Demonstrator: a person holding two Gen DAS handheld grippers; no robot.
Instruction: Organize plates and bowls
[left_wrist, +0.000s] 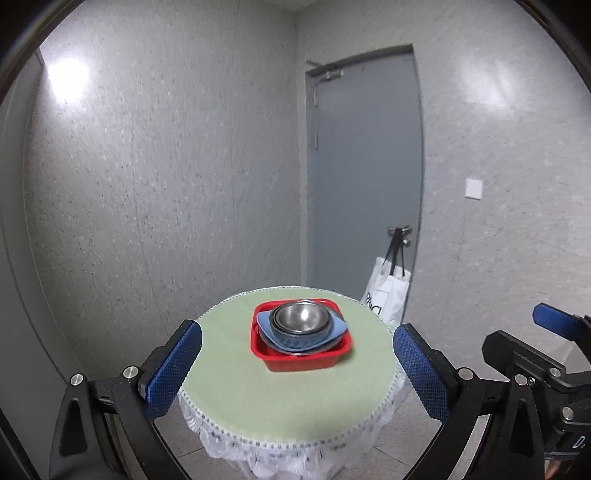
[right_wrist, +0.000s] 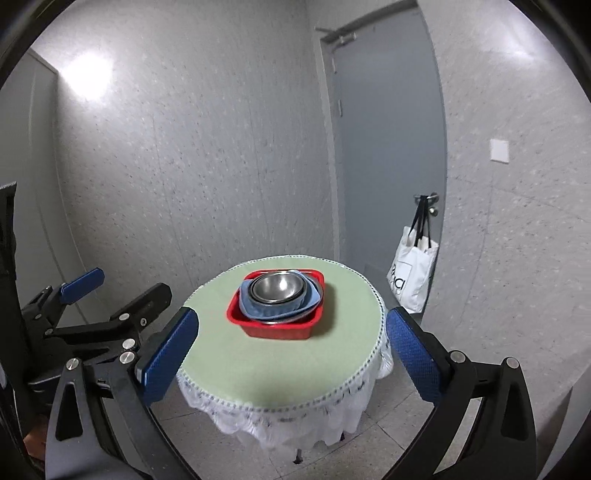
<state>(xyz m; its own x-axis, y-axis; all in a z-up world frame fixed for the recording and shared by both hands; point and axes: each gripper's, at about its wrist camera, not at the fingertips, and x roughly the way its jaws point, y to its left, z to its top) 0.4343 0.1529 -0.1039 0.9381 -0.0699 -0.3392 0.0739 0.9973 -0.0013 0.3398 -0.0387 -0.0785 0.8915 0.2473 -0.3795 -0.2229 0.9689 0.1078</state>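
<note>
Left gripper (left_wrist: 297, 365) is held level, well back from the round table (left_wrist: 236, 369), aimed at it from the near side. Its jaws are spread wide; nothing is gripped between the blue fingers (left_wrist: 173, 373). Table edge and floor are seen through the gap.

Right gripper (right_wrist: 291, 354) is held likewise, side by side with the left and apart from it, pointed at the same table (right_wrist: 332, 354) from slightly higher. Jaws are spread wide, nothing held. Blue pads (right_wrist: 413, 354) are seen flanking the table's near edge in the view, though no contact with the table is shown.

Each gripper is caught at the edge of the other's camera: the right one at the lower right of the left wrist view, the left one at the lower left of the right wrist view.

Task items are stacked at the table's centre, slightly toward the far side. A red square bowl (left_wrist: 299, 360) is set on the green cloth (left_wrist: 229, 354); a blue plate (left_wrist: 306, 341) is nested in it, tilted a little; steel bowls (left_wrist: 301, 317) are nested on top, exact count not discernible. The same stack is seen in the right wrist view: red square bowl (right_wrist: 275, 328), blue plate (right_wrist: 266, 310), steel bowls (right_wrist: 277, 288).

Noted behind: grey door (left_wrist: 364, 177), white tote bag (left_wrist: 388, 295) hung from its handle, wall switch (left_wrist: 473, 188)
</note>
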